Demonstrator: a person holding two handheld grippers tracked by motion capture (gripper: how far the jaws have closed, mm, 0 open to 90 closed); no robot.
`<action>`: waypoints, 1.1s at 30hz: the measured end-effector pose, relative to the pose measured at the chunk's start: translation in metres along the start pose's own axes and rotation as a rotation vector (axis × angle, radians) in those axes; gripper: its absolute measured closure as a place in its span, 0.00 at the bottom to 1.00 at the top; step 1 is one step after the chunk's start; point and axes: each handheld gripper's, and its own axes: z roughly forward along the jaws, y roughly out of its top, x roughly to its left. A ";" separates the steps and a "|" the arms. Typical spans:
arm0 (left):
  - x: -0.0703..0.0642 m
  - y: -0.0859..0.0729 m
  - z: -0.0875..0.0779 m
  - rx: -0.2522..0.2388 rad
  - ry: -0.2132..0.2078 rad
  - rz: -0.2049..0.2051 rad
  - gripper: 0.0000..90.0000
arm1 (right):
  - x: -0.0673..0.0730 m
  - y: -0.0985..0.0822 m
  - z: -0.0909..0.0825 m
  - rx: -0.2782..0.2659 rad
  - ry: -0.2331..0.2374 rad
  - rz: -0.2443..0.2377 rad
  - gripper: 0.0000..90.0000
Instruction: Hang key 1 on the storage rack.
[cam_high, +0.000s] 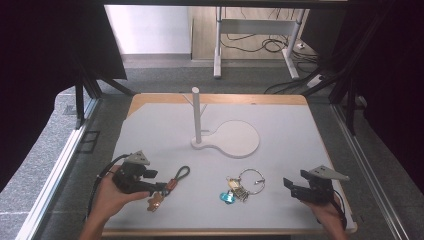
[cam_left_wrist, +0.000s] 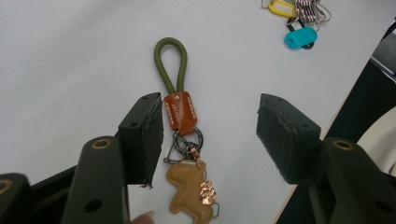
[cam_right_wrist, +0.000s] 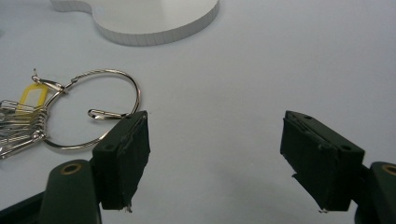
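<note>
A: Where's the left gripper?
B: Lower left of the high view, jaws spread wide. The olive-loop keychain lies between them, its brown tag just beside the left jaw, a tan dinosaur charm below.

A: And the right gripper?
B: Lower right, jaws also spread, holding nothing. The metal key ring with its yellow tag lies at the left of its view, the white stand mid-table.

table: matt white | key ring: shiny metal | keychain tab: stitched brown leather
</note>
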 end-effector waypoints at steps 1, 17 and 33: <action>0.000 0.000 0.000 0.000 0.000 0.000 0.46 | 0.000 0.000 0.000 0.000 0.000 0.000 0.27; 0.009 0.020 0.038 0.193 0.002 -0.036 0.47 | 0.004 0.000 -0.003 -0.001 -0.010 -0.008 0.28; 0.014 0.029 0.070 0.326 0.015 -0.047 0.48 | 0.006 -0.003 0.001 -0.006 -0.055 -0.024 0.30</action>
